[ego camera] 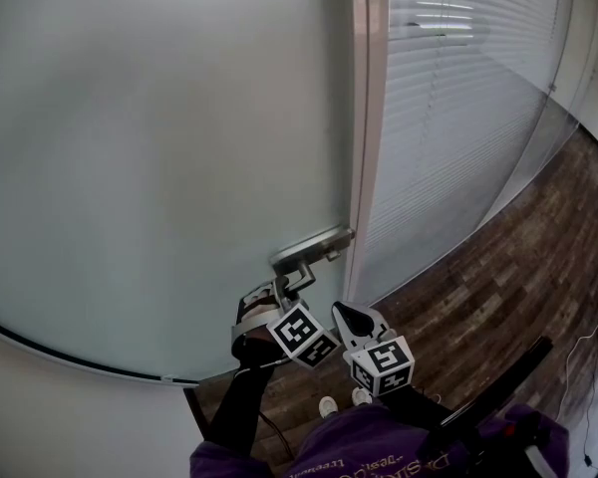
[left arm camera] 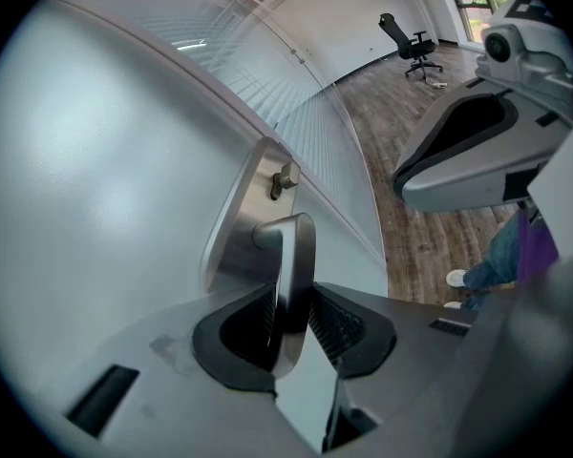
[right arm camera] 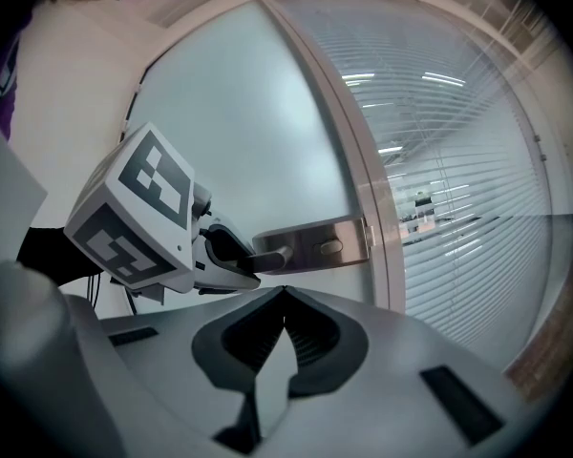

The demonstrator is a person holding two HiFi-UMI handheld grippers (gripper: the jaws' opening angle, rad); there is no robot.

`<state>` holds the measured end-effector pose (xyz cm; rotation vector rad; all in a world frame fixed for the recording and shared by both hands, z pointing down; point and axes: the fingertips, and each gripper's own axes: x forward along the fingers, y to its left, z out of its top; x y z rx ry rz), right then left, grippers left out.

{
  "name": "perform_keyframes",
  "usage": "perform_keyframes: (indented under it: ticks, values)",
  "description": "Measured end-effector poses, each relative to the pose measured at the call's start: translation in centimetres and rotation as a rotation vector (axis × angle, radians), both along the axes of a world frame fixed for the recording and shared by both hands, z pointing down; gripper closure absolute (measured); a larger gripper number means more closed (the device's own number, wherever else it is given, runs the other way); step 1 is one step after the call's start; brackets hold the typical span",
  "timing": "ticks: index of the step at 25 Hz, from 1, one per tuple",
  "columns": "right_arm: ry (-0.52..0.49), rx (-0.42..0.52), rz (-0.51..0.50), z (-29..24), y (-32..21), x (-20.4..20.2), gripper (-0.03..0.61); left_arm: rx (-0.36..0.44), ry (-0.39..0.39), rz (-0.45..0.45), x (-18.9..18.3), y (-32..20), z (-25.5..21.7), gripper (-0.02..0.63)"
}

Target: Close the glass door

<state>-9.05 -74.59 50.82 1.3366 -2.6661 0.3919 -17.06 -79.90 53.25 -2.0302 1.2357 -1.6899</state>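
1. Left gripper: jaws clamped on the door handle lever, lower centre of the head view.
2. Right gripper: jaws closed together, empty, just right of the left one.
3. Glass door: frosted, fills the frame's left and centre.
4. Blinds: upper right.
5. Wood floor: lower right.

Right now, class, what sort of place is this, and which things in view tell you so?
Probably an office: a frosted glass door with a metal lever handle, slatted blinds along a glass wall, and a swivel chair on wood-look flooring.
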Motion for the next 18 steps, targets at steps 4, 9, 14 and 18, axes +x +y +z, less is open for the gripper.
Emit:
perform_keyframes:
  ticks: [4,9,14,18]
  values:
    - [0.001,0.003,0.002,0.1,0.1,0.0,0.581,-0.002,0.006,-0.006,-0.2,-0.2,0.0,0.523]
    - [0.002,0.006,0.004,0.1,0.0,0.1,0.581,-0.006,0.009,-0.016,-0.3,-0.8,0.1,0.523]
    - [0.004,0.008,0.008,0.0,0.0,0.3,0.581,0.005,0.007,-0.023,-0.5,-1.1,0.1,0.522]
    - [0.006,0.012,0.014,0.0,-0.1,0.5,0.581,0.007,0.012,-0.036,-0.7,-1.4,0.2,0.520]
